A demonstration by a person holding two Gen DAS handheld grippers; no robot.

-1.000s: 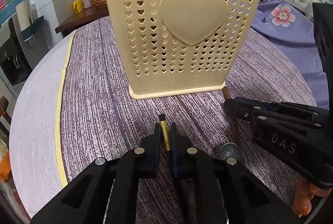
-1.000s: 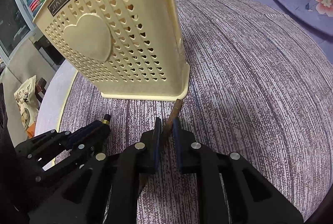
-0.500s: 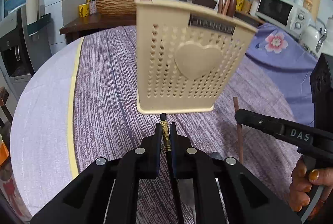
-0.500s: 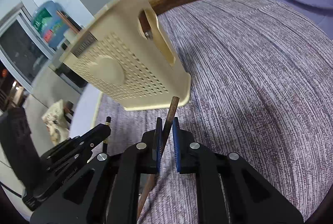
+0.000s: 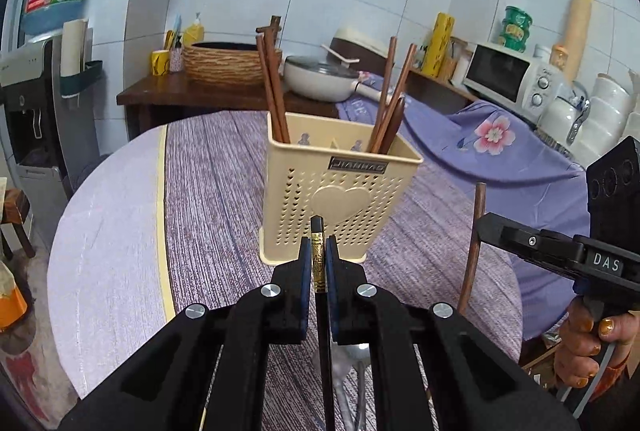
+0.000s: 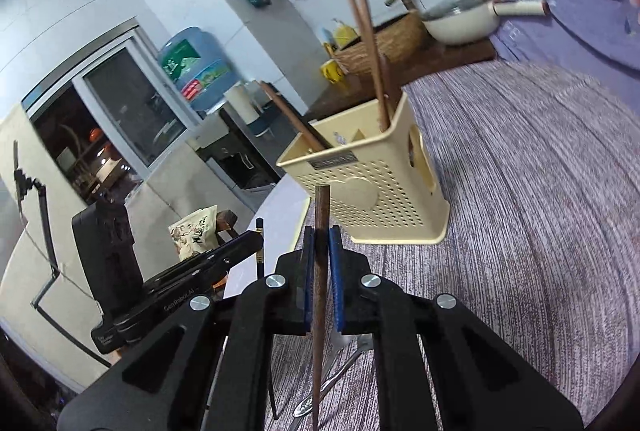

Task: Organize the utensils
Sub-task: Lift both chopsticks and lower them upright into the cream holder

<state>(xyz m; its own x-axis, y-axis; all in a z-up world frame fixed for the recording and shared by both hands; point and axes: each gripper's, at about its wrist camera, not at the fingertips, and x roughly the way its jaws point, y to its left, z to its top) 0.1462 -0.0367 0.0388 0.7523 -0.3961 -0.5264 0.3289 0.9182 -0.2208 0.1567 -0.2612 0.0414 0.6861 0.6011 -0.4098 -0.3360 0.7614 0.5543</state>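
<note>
Cream utensil holder [image 5: 334,191] upright on worktop [image 5: 208,199], several brown chopsticks [image 5: 274,87] already inside. Left gripper [image 5: 319,263] clamps black gold-banded chopstick [image 5: 317,251]; right gripper [image 6: 320,263] clamps brown chopstick [image 6: 321,231]. Both held short of holder. Metal spoons [image 6: 332,379] left on worktop.

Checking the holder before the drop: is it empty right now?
No, brown chopsticks already stand in the cream utensil holder, at its left and right ends.

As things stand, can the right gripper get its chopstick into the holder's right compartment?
Probably yes. The right gripper is shut on the brown chopstick, lifted off the table; nothing stands between it and the holder. The chopsticks already inside lean, leaving room.
</note>
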